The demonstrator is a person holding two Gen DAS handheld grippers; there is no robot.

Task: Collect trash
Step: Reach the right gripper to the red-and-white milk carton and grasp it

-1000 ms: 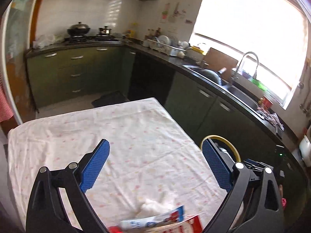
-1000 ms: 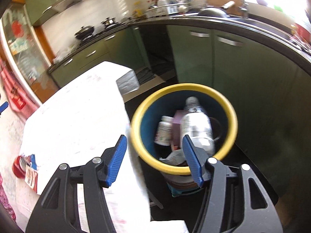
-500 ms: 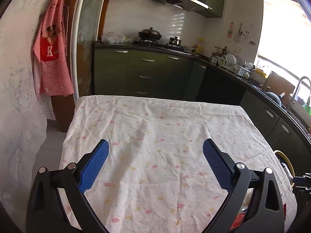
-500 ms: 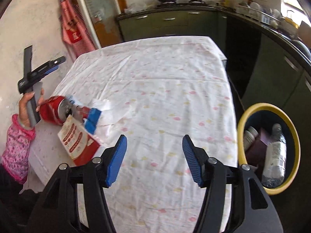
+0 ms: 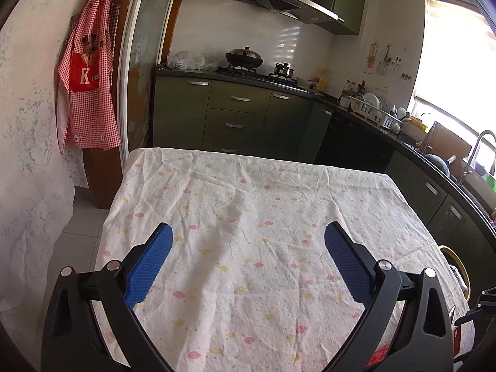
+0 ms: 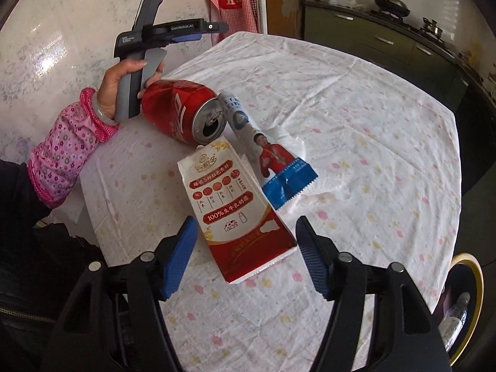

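Note:
In the right wrist view a red-and-white milk carton [image 6: 235,214] lies flat on the tablecloth, with a crushed red soda can [image 6: 179,113], a white-and-blue wrapper [image 6: 269,158] and a crumpled white tissue [image 6: 297,198] behind it. My right gripper [image 6: 246,241] is open, its fingers on either side of the carton's near end. My left gripper [image 5: 248,248] is open and empty over bare tablecloth. Seen from the right wrist, the left gripper's body [image 6: 161,34] is held above and left of the can. The yellow-rimmed bin [image 6: 471,297] stands by the table's right side.
The table [image 5: 263,217] carries a white cloth with a pastel print. Green kitchen cabinets [image 5: 235,117] run along the back and right walls. A red checked apron [image 5: 86,93] hangs on the left wall. The bin holds a plastic bottle [image 6: 455,313].
My right gripper swung from above the bin back over the table to the trash pile. My left gripper turned away from the bin side to face the bare far end of the table.

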